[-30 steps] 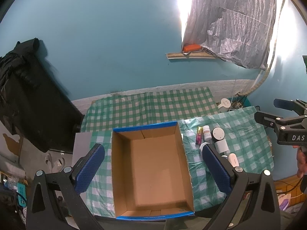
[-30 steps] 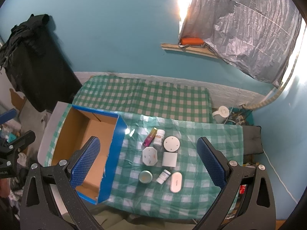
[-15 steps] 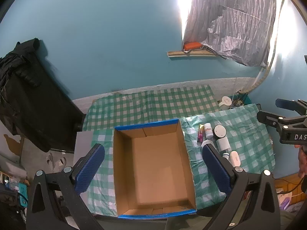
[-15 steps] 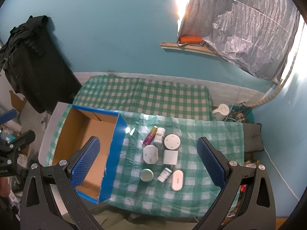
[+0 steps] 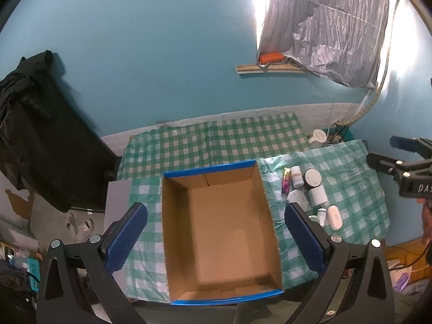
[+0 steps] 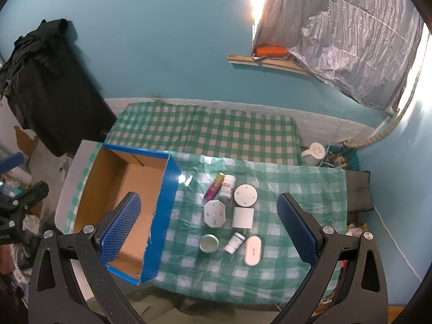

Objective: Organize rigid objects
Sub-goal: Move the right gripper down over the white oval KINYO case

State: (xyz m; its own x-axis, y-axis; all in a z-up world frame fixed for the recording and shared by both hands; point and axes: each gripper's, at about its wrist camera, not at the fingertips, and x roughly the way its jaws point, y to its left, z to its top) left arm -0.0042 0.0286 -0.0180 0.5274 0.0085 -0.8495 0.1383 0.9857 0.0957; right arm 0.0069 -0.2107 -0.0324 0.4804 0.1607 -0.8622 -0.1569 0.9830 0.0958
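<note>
Two hand-held grippers hover high above a counter covered in a green and white checked cloth. The landmark is an open cardboard box with blue outer walls, and nothing lies inside it.

The left gripper hangs directly over the box, jaws spread wide and holding nothing. The right gripper hangs over the cloth just right of the box, jaws equally wide and empty.

All the small items sit in a loose cluster on the cloth to the right of the box, none touching it. Farthest back lie a purple tube and a white pill bottle, side by side, with a round white disc just beyond them from the box. In the middle row sit a white octagonal case, nearer the box, and a white cube-like container. In the front row are a round green tin, nearest the box, then a small white bottle lying on its side, then a white oval case.

The sorting appears not to have started; this looks like the approach before a first pick. The next move likely calls for lowering the right gripper onto one item, closing on it, and carrying it over the box's blue wall.
</note>
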